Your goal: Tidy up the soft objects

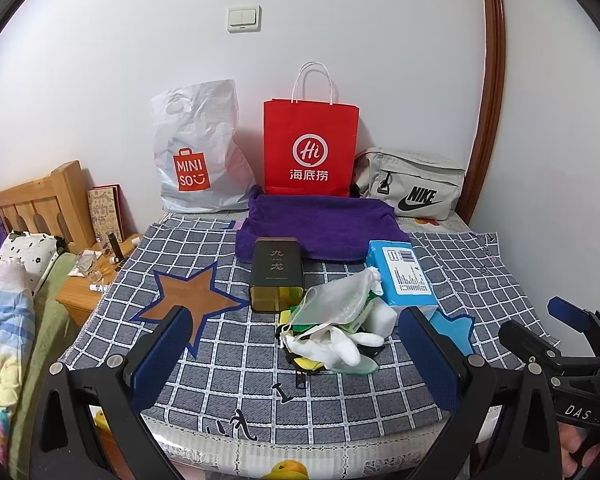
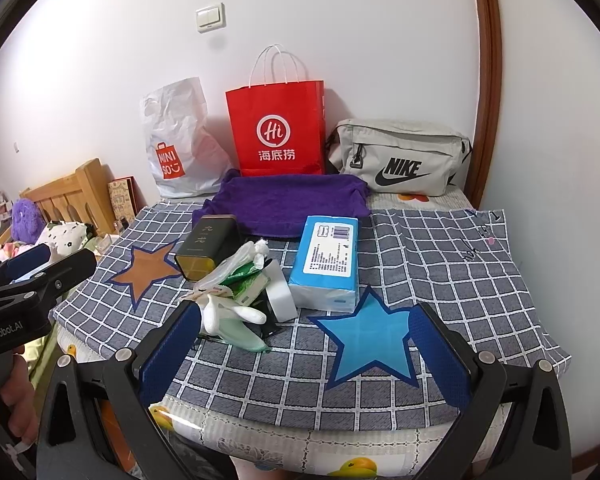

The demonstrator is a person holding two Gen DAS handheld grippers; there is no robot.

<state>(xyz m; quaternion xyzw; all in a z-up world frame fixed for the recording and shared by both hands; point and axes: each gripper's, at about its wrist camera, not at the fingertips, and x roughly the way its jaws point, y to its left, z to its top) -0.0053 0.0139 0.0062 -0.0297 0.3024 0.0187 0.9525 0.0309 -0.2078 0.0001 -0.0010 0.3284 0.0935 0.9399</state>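
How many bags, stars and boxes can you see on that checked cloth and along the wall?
Bags: 3: Miniso bag, red bag, Nike bag
Stars: 2: brown star, blue star
Boxes: 2: dark box, blue pack
Total: 7

This is a bedroom in a home. A bed (image 1: pixel 340 400) under a checked cloth (image 1: pixel 220 360) stands against a white wall with a light switch (image 1: pixel 244 19). A wooden headboard (image 1: pixel 36 200), a pillow (image 1: pixel 24 252) and a nightstand (image 1: pixel 84 296) sit at its left edge; shopping bags (image 1: pixel 310 148) line the far edge.
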